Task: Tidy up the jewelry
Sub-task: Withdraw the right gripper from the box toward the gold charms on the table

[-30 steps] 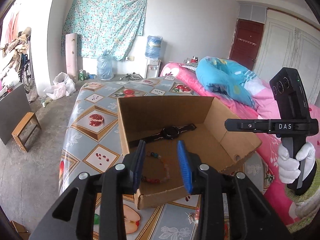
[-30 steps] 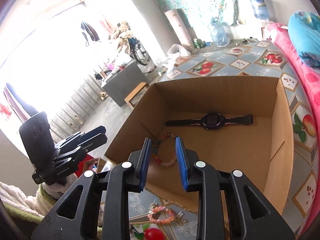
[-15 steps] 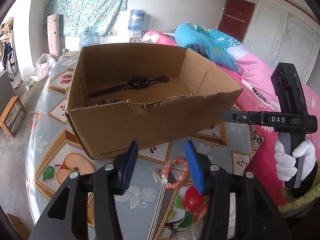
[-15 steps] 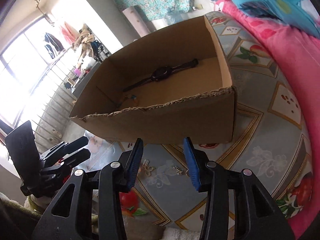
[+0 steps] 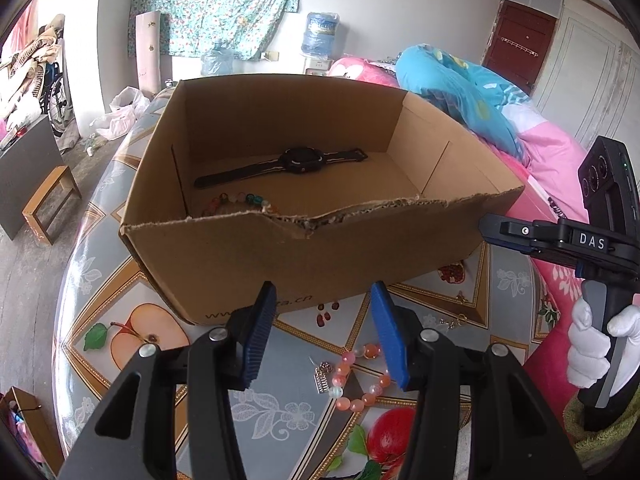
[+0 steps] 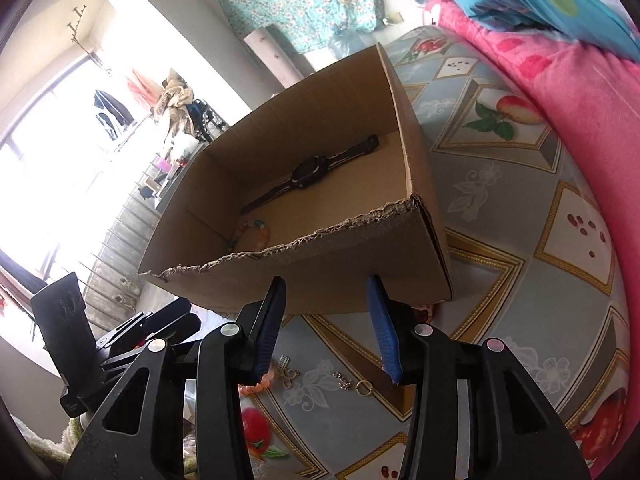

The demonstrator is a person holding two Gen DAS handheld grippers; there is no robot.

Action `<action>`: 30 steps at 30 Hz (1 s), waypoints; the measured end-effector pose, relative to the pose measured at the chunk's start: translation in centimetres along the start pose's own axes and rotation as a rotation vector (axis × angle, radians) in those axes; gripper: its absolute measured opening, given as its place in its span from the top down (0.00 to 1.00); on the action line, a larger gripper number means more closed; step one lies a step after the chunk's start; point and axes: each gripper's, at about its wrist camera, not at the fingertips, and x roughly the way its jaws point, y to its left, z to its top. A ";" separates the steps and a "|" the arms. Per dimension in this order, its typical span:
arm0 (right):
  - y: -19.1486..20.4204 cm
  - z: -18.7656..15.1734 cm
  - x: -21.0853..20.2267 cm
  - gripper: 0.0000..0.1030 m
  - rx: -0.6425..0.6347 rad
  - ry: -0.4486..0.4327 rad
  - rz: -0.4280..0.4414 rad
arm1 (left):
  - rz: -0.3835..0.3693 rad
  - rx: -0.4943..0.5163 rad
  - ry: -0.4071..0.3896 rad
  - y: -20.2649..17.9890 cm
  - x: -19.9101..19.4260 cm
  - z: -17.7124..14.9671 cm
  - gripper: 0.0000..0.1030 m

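Observation:
An open cardboard box [image 5: 320, 256] [image 6: 360, 256] stands on the table. Inside lie a black watch [image 5: 300, 162] [image 6: 312, 172] and a multicoloured bead bracelet [image 5: 240, 201] [image 6: 252, 232]. A pink bead bracelet [image 5: 356, 380] with a small silver charm [image 5: 323, 376] lies on the tablecloth in front of the box, just below my open left gripper [image 5: 326, 336]. My right gripper [image 6: 328, 328] is open and empty in front of the box, above a small chain with a gold ring [image 6: 356, 384]. It also shows in the left wrist view [image 5: 560, 236].
The table has a fruit-patterned cloth [image 5: 132, 344]. A pink blanket and blue pillow [image 5: 460, 84] lie to the right. A wooden stool [image 5: 48, 204] stands on the floor at left. Part of the pink bracelet [image 6: 256, 386] shows in the right wrist view.
Both grippers have pulled back out of the box and now sit lower in front of it, jaws wider. The multicoloured bracelet stays in the box.

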 end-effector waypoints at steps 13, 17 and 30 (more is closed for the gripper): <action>-0.4 1.5 0.2 0.52 -0.008 -0.012 0.008 | 0.070 -0.040 -0.013 -1.4 0.8 1.0 0.53; 0.2 1.3 -0.2 0.43 -0.056 -0.029 -0.040 | 0.077 -0.047 -0.007 -1.3 0.9 1.0 0.52; 1.5 -3.6 -3.7 0.23 -0.233 -0.093 -0.247 | 0.084 -0.058 -0.009 -0.4 -1.0 -1.2 0.51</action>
